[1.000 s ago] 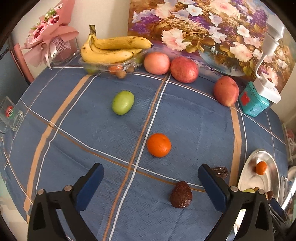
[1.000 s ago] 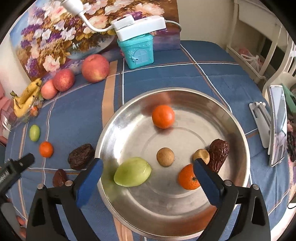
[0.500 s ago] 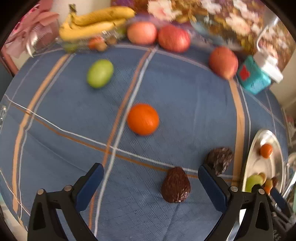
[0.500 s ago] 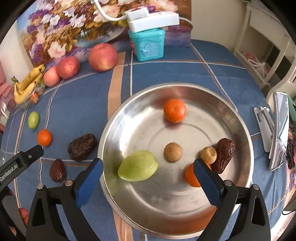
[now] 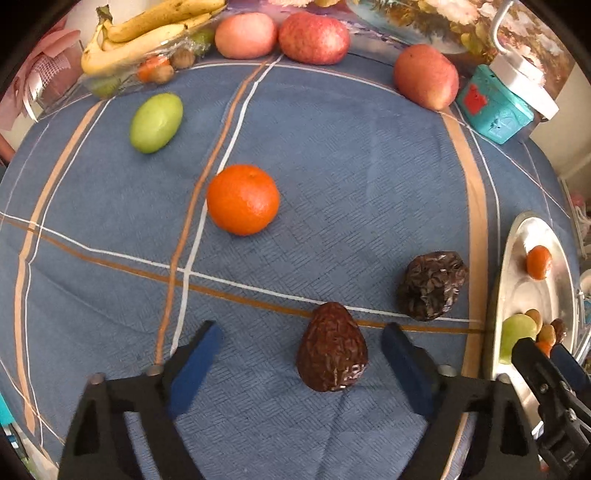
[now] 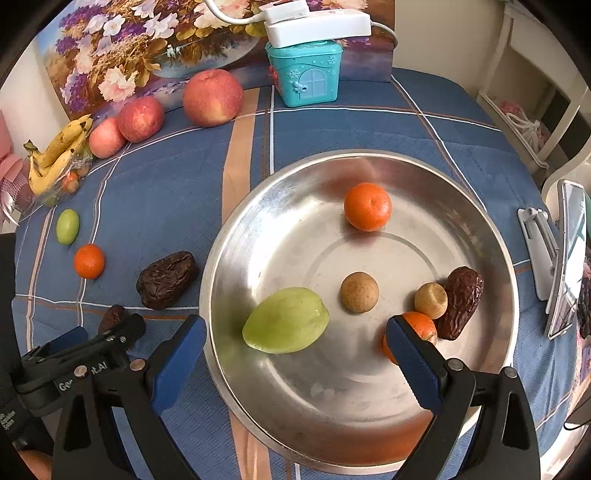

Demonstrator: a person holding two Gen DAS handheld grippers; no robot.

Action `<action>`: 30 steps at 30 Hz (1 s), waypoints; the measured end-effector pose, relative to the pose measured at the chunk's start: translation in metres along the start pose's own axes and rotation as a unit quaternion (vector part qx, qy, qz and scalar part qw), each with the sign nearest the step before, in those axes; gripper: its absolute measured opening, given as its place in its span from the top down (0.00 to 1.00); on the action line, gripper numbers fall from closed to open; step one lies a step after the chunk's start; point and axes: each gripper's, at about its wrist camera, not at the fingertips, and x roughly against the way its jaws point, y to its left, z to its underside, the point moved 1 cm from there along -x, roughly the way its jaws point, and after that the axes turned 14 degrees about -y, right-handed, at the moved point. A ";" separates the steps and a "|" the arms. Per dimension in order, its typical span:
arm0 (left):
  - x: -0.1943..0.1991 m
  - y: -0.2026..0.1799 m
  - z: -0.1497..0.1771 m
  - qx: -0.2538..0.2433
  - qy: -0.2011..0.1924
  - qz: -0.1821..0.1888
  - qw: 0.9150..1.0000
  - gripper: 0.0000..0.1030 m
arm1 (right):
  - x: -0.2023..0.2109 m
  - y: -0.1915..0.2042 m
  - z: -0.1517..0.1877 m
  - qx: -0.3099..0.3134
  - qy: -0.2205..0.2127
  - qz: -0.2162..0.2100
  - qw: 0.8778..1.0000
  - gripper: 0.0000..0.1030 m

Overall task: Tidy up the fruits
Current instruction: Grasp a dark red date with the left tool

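Observation:
My left gripper [image 5: 301, 347] is open, low over the blue cloth, with a brown wrinkled date [image 5: 331, 347] between its fingers, untouched. A second date [image 5: 431, 285], an orange [image 5: 242, 199] and a green fruit [image 5: 156, 122] lie beyond. My right gripper [image 6: 295, 347] is open and empty over the steel bowl [image 6: 495, 240], which holds a green fruit [image 6: 286, 320], two oranges [image 6: 367, 206], two small brown balls [image 6: 359, 292] and a date [image 6: 461, 302]. The left gripper [image 6: 88, 350] shows in the right wrist view beside the bowl.
Bananas [image 5: 147, 33] in a clear tray and three apples [image 5: 314, 37] line the back edge before a flower painting. A teal box [image 6: 304, 74] with a white power strip stands at the back. A phone on a stand [image 6: 565, 258] is right of the bowl.
My left gripper has moved forward and down toward the near date, which now sits between its fingers. My right gripper has shifted slightly and stays open over the bowl.

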 end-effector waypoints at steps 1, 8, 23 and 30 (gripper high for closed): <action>0.002 -0.002 -0.001 -0.001 -0.002 0.004 1.000 0.23 | 0.000 0.000 0.000 0.000 0.000 0.000 1.000 0.05; 0.009 -0.020 -0.003 -0.008 0.001 0.042 0.999 0.57 | -0.001 -0.001 -0.001 -0.001 -0.002 0.000 1.000 0.05; 0.040 0.020 -0.021 0.063 -0.043 0.058 0.995 0.64 | -0.003 -0.003 0.000 -0.008 -0.001 -0.011 1.000 0.05; 0.049 0.057 -0.020 0.104 -0.058 0.062 0.991 0.64 | -0.004 0.014 -0.002 0.015 -0.015 -0.036 0.999 0.05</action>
